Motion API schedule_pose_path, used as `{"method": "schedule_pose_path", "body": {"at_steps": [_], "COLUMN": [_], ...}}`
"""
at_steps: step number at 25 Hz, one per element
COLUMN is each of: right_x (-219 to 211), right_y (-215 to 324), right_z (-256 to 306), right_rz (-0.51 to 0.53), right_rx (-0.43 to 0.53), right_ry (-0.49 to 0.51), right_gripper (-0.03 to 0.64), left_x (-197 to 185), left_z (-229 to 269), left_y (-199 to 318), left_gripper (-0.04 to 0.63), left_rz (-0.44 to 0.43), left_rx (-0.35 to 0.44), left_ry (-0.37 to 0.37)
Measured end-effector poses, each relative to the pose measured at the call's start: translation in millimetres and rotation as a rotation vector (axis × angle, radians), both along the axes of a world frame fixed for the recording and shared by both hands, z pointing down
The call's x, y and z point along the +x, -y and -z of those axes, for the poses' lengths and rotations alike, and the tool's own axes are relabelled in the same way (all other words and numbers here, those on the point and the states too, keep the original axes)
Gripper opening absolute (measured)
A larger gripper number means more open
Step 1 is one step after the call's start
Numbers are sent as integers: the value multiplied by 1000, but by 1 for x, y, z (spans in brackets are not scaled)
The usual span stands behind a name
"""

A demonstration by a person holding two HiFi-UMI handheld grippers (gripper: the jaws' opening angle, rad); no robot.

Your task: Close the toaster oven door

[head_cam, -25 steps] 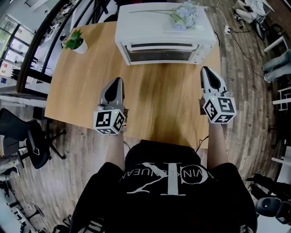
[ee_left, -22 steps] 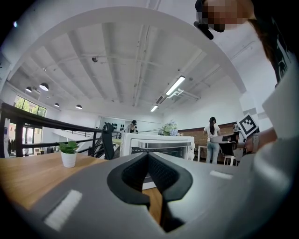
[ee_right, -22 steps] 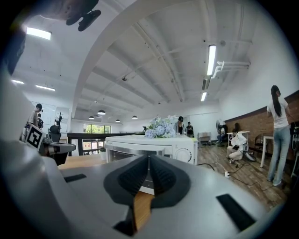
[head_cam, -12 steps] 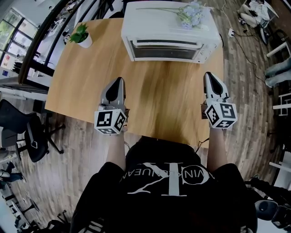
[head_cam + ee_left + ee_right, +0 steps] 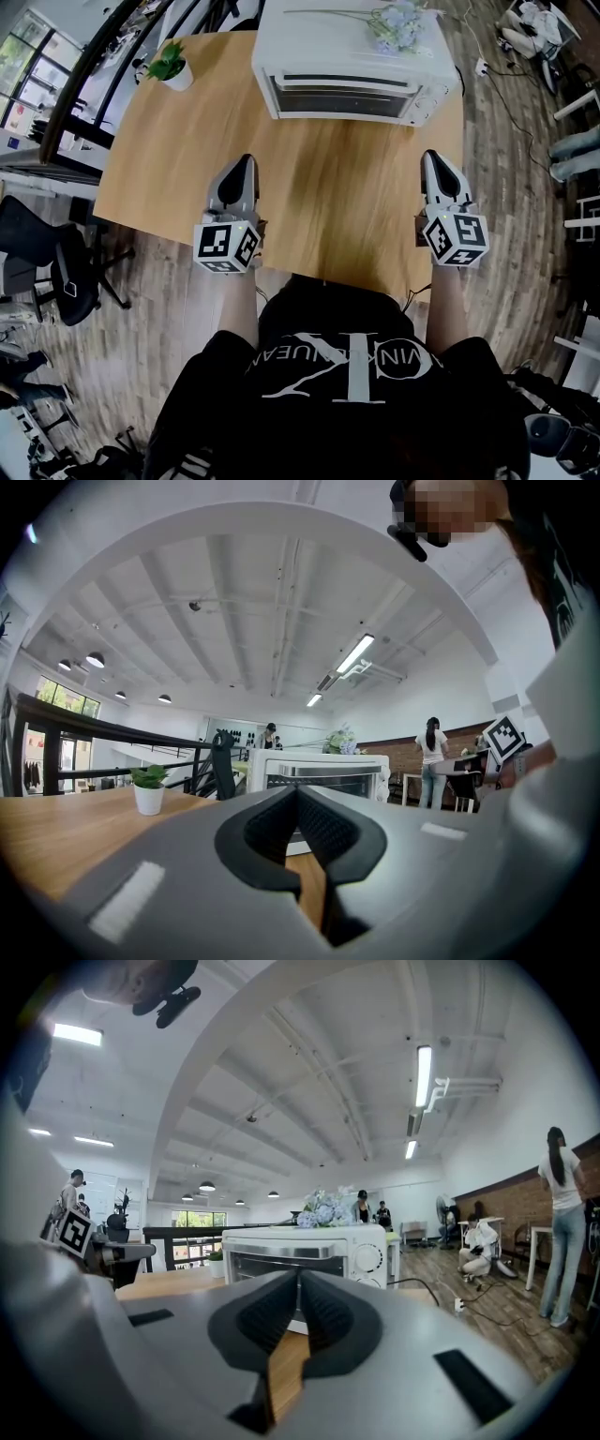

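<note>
Two grippers are held over the near side of the wooden table (image 5: 328,187), one by each corner. The left gripper (image 5: 246,165) is near the left edge, and its jaws are pressed together with nothing between them. The right gripper (image 5: 432,157) is near the right edge, and its jaws are pressed together too, also with nothing in them. Both point toward the far edge of the table. The white toaster oven (image 5: 352,56) stands there, at the far edge and closer to the right corner, well apart from both grippers. Its door (image 5: 342,96) is shut flat against the front, with the long handle across the top. Some pale blue flowers (image 5: 394,21) lie on top of the toaster oven. A small green plant (image 5: 169,66) in a white pot sits near the far left corner of the table.
</note>
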State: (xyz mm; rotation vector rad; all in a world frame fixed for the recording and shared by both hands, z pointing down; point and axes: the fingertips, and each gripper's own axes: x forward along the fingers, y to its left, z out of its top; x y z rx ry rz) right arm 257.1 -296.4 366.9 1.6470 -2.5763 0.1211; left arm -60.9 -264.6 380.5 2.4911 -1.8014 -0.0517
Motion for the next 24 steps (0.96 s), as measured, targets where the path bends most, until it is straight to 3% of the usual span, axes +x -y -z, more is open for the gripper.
{"method": "schedule_pose_path", "body": {"at_steps": [24], "right_x": [1], "right_y": [7], "right_z": [-5], "right_rz": [3], "right_rx": [-4], "right_ry": [7], "right_gripper": [21], "left_x": [11], "left_z": [1], "left_y": [17], "left_gripper": [11], "left_rz": [-24], "left_rx": [-3], "left_ry": [10]}}
